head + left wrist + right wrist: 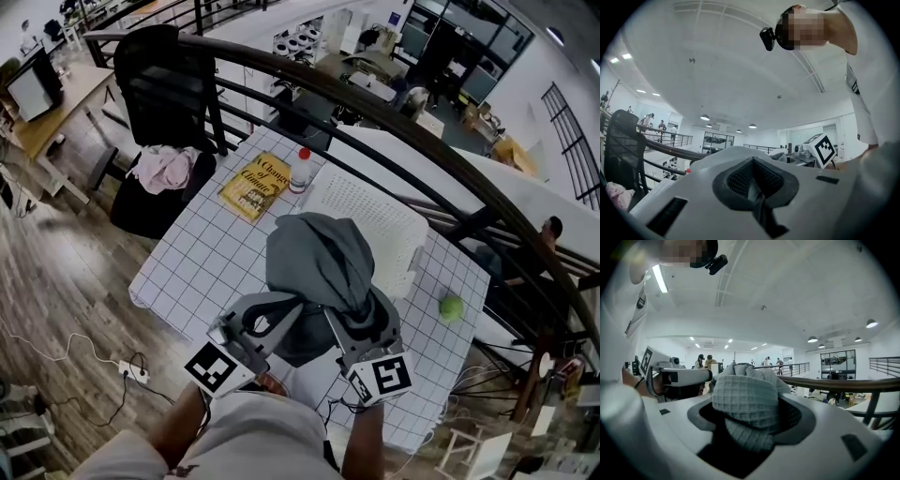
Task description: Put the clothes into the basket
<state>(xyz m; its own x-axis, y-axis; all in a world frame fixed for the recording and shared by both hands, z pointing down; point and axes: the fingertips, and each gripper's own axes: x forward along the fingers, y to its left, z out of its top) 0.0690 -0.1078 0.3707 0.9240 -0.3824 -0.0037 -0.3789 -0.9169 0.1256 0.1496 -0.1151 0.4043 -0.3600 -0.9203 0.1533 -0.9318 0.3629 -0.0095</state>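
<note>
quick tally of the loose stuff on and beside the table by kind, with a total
clothes: 2 (grey garment, pink clothes)
basket: 1
book: 1
bottle: 1
ball: 1
total: 6

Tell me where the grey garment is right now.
In the head view the grey garment hangs at centre, gripped by the left gripper and right gripper above the checked table, just in front of the white basket.
</note>
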